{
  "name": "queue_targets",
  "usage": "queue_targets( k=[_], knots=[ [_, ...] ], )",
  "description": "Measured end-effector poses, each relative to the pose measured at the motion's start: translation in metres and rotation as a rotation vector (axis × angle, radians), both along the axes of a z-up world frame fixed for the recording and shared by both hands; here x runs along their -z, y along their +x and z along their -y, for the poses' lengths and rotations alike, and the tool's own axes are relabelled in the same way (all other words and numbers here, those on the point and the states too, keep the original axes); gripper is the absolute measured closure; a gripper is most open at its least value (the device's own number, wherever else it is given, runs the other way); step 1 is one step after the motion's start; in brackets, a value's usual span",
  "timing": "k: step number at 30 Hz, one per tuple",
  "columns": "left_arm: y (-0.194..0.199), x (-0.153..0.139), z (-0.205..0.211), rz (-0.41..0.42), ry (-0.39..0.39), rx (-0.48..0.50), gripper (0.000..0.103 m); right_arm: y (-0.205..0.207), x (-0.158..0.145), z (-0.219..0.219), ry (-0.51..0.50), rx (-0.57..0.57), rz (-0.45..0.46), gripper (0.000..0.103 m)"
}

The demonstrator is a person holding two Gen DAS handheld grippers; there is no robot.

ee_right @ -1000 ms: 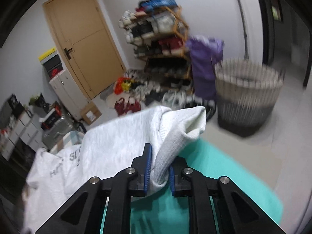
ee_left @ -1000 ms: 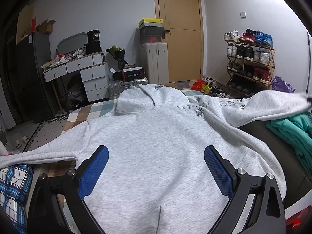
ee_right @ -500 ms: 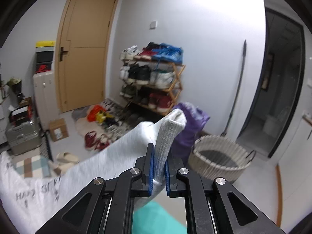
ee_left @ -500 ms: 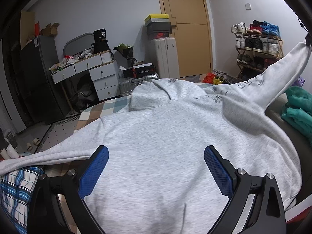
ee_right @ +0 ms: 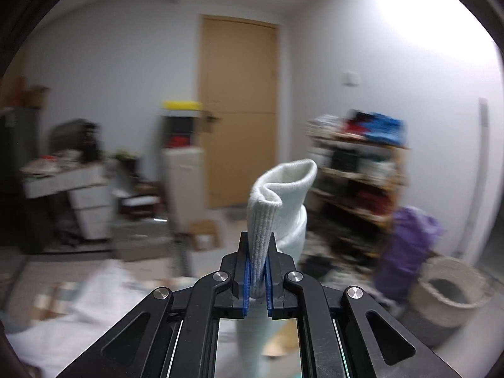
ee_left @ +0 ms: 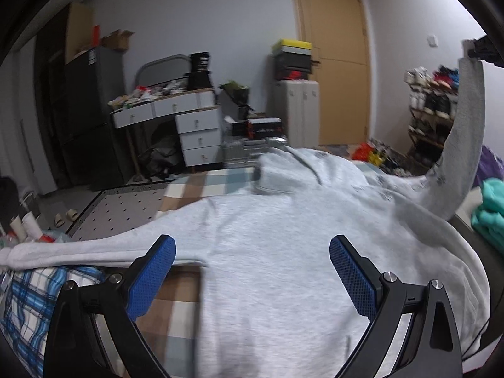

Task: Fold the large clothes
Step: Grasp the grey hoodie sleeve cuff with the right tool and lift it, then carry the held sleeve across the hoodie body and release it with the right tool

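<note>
While the light grey cotton hoodie (ee_left: 283, 252) lies spread over the checked bedcover (ee_left: 201, 186), the right gripper (ee_right: 258, 278) is clamped on its ribbed sleeve cuff (ee_right: 277, 195), held high at the far right. Dark lettering on the chest and sleeve is too blurred to read. The left gripper (ee_left: 252, 271) hovers near, jaws wide apart, empty.

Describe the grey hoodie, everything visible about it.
The grey hoodie is a light heather-grey knit with a hood, a drawstring and dark printed lettering near the shoulder. Its body lies spread flat on the checked bedcover. One sleeve stretches out flat toward the plaid cloth; the other sleeve is lifted high, its ribbed cuff pinched in the right gripper. The open left gripper hovers above the body, apparently not touching it.
</note>
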State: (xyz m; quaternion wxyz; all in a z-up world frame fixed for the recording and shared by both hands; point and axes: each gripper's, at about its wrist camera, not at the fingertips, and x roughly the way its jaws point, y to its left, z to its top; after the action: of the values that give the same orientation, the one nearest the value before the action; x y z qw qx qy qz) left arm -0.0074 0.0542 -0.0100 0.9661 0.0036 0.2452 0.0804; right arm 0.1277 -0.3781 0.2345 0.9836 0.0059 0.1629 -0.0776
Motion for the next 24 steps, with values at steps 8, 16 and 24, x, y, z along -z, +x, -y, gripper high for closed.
queue_targets(
  k=[8,16,24],
  knots=[
    [-0.013,-0.005,-0.059,0.047,-0.099,-0.154,0.007,0.027,0.066,-0.182,0.178,-0.460,-0.128,0.096],
    [-0.011,-0.003,-0.086,0.097,-0.200,-0.237,0.007,0.060,0.268,-0.326,0.267,-0.641,-0.529,0.096],
    [-0.001,0.000,-0.087,0.105,-0.170,-0.208,0.007,0.057,0.351,-0.341,0.347,-0.730,-0.745,0.060]
  ],
)
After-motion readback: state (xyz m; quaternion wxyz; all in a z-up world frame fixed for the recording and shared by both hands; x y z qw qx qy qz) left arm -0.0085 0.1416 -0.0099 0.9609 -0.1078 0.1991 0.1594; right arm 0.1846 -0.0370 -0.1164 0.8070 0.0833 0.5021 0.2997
